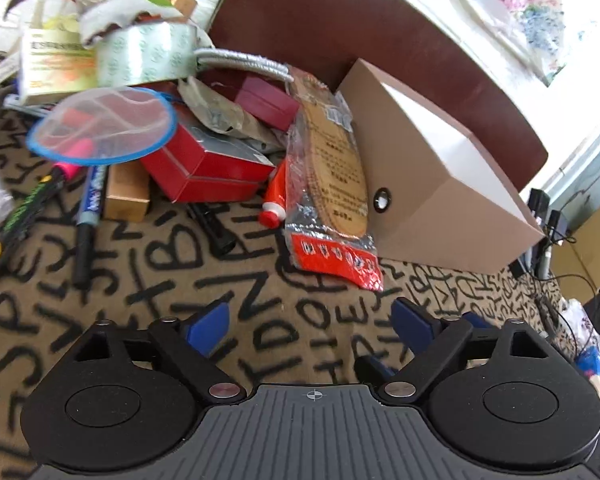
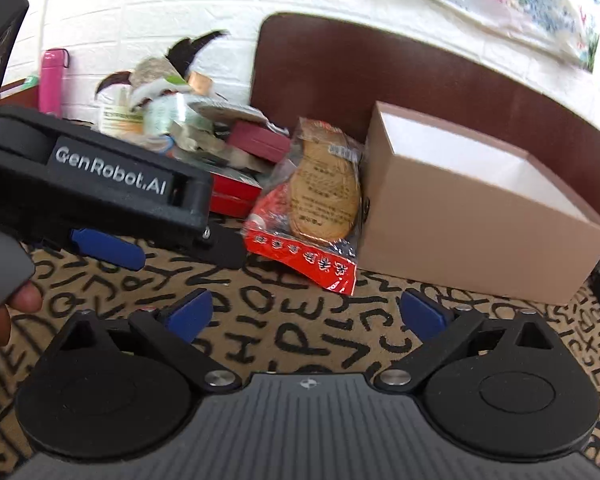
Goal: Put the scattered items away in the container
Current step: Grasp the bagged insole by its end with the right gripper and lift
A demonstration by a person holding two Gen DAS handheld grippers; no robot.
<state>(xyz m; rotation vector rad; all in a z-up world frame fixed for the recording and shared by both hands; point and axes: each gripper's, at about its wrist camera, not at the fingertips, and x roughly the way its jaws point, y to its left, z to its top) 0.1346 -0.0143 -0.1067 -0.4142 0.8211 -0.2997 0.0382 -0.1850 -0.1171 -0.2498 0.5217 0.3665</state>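
1. The open tan cardboard container with a white inside point(image 2: 480, 216) stands on the letter-patterned tabletop point(image 1: 220, 280), and nothing can be seen in it.
2. The clear-and-red crinkly snack packet point(image 1: 332, 184) leans against the container's wall; a careless lift could topple neighbours.
3. The red metal tin point(image 1: 204, 168) props up the heap, so pulling it may spill the blue-rimmed mesh net point(image 1: 104, 124).
4. The left tongs point(image 1: 312, 320) and right tongs point(image 2: 308, 312) both gape, holding nothing, and are near enough to collide.

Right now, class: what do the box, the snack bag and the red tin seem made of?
Box: matte tan cardboard, likely; flat folded walls, white inside.
Snack bag: glossy clear plastic film; crinkles and glints.
Red tin: probably painted metal; hard edges, slight sheen, though possibly coated card.
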